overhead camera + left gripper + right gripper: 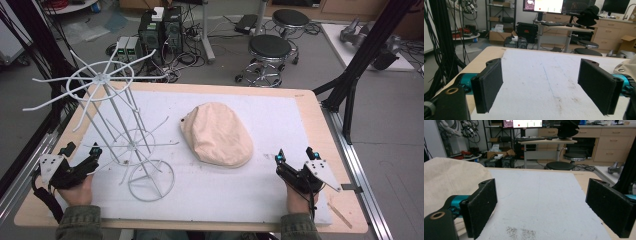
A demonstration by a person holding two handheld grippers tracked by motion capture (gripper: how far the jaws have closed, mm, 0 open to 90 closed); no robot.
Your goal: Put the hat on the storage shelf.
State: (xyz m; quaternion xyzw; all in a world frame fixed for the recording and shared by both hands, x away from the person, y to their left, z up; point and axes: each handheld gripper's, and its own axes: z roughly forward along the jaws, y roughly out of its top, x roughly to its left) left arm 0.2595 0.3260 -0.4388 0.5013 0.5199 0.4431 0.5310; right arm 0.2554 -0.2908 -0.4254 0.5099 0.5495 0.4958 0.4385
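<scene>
On the white mat (240,195), a beige flat cap (217,134) lies right of the white wire rack (125,135). Both the left gripper (82,155) and right gripper (296,156) are held with jaws apart, empty. The cap's near brim should probably be pinched low before any lift toward a rack arm.

A robotics lab or research workshop; black stools (270,49) stand on a grey floor strewn with cables; computer towers (161,29) sit beyond the wooden table (320,131); a desk with a lit monitor (543,5), pale wood drawer cabinets (610,145) and cardboard boxes (499,35) line the back; black frame struts (367,55) flank the table.
</scene>
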